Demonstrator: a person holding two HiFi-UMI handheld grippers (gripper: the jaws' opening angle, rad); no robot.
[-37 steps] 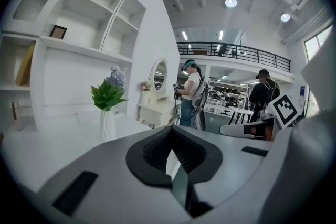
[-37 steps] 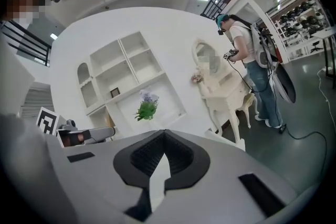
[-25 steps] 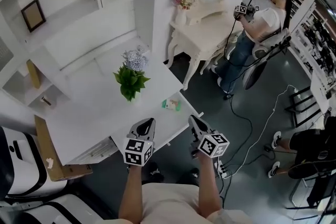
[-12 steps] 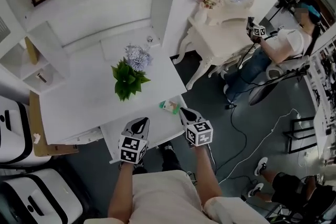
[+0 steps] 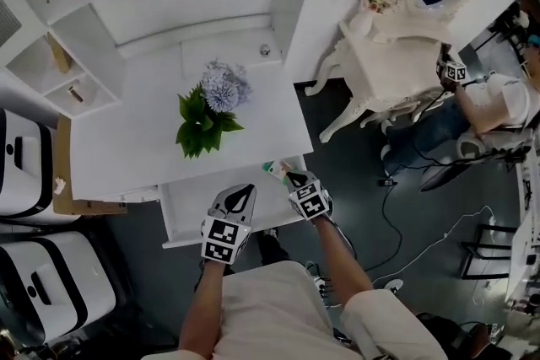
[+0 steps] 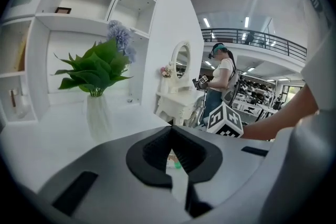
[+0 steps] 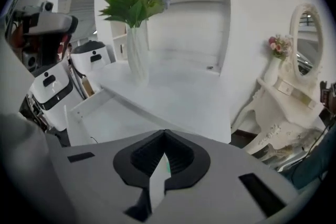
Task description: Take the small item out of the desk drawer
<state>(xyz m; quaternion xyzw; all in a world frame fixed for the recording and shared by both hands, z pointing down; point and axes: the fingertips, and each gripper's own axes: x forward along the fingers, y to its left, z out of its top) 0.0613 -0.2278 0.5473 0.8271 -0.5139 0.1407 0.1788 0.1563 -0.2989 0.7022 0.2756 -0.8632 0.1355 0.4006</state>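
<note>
White shelving backs a white desk [image 5: 126, 156] whose shallow white drawer [image 5: 190, 206] is pulled out. The left gripper [image 5: 241, 193] hangs over it, jaws pressed together, empty. A small white-and-green item [image 5: 275, 169] lies in the drawer's far right corner, just at ten o'clock of the right gripper [image 5: 292, 176], which also looks closed on nothing. This appears to be the reaching step; the next move calls for parting those jaws to straddle the item.

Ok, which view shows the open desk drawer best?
The head view: nearly the whole drawer, pulled out from under the desk, shows from above. The right gripper view catches it only obliquely, at left. The left gripper view gives no clear sight of it.
</note>
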